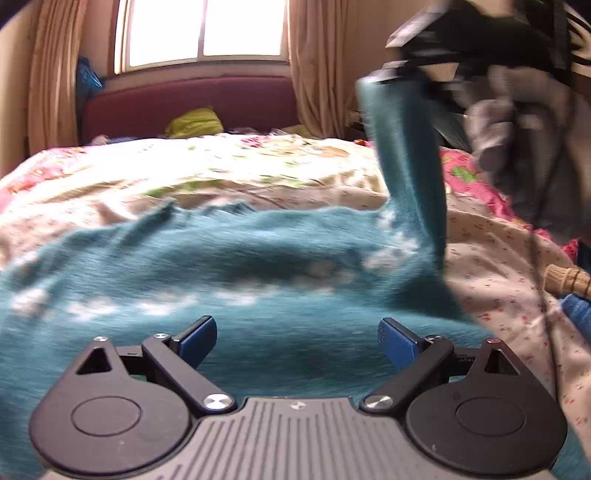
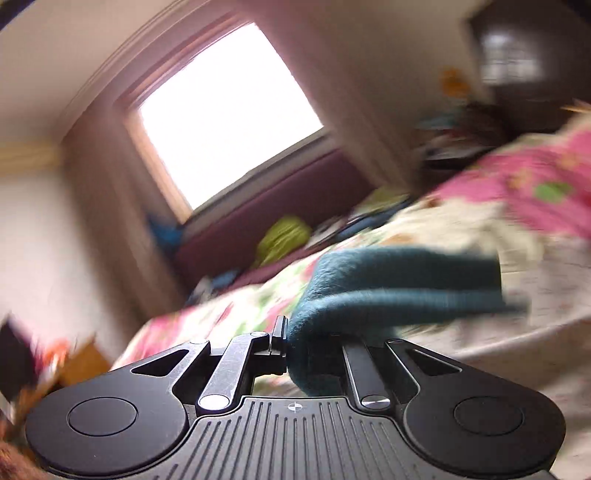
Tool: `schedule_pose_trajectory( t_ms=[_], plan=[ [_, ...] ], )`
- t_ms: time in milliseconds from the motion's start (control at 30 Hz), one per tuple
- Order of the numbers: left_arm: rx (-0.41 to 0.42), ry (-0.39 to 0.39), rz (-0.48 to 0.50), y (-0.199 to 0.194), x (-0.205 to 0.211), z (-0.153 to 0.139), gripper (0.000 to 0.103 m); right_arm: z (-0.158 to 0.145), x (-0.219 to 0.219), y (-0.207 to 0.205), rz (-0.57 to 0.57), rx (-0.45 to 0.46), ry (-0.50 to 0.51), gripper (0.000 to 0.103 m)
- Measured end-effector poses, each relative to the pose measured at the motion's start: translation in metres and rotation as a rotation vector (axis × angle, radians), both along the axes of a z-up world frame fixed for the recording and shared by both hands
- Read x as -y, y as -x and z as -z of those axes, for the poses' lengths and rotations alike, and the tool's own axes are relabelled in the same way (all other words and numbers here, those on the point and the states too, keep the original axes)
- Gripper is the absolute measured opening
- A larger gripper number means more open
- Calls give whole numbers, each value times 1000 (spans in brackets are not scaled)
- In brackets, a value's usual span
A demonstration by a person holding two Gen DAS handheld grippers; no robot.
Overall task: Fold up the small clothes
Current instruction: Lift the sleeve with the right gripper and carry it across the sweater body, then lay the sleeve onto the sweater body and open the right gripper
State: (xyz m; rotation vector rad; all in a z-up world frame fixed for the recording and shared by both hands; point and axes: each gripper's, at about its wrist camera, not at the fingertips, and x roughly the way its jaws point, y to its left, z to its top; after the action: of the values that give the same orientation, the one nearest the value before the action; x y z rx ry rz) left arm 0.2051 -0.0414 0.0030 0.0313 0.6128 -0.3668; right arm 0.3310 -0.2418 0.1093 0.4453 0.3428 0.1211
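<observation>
A teal knitted sweater (image 1: 221, 266) with a band of white pattern lies spread on the floral bedsheet (image 1: 258, 173). My left gripper (image 1: 297, 341) hovers just over its near part, open, its blue pads (image 1: 197, 338) wide apart with nothing between them. One teal sleeve (image 1: 406, 155) is lifted steeply up to the right, where my right gripper (image 1: 399, 74) is shut on its end. In the right wrist view the sleeve (image 2: 388, 280) bulges out from the right gripper (image 2: 295, 343), whose jaws are pinched on the knit. That view is tilted and blurred.
A maroon headboard (image 1: 192, 99) and a bright window (image 1: 207, 29) with beige curtains lie behind the bed. A yellow-green cloth (image 1: 194, 123) rests by the headboard. A person's grey sleeve (image 1: 517, 122) fills the upper right. A beige knit piece (image 1: 565, 278) and a blue item (image 1: 580, 314) lie at the right edge.
</observation>
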Motion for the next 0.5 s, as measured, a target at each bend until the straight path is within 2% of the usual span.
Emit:
schedule_pose_trajectory(
  t_ms=[133, 233, 267, 367, 433, 500],
  plan=[
    [-33, -5, -65, 0, -34, 3, 103, 17, -88, -19, -168, -37, 142, 10],
    [-67, -18, -104, -2, -54, 15, 102, 41, -150, -28, -310, -87, 330, 10],
    [-92, 3, -109, -4, -61, 19, 102, 51, -168, -28, -356, -107, 381, 10],
    [-147, 88, -118, -10, -79, 25, 102, 82, -197, -14, -465, -141, 492, 10],
    [-155, 105, -120, -12, -82, 28, 102, 97, -217, 0, -564, -140, 586, 10],
    [-157, 85, -113, -13, -78, 33, 102, 109, -225, 12, -629, -146, 644, 10]
  ],
)
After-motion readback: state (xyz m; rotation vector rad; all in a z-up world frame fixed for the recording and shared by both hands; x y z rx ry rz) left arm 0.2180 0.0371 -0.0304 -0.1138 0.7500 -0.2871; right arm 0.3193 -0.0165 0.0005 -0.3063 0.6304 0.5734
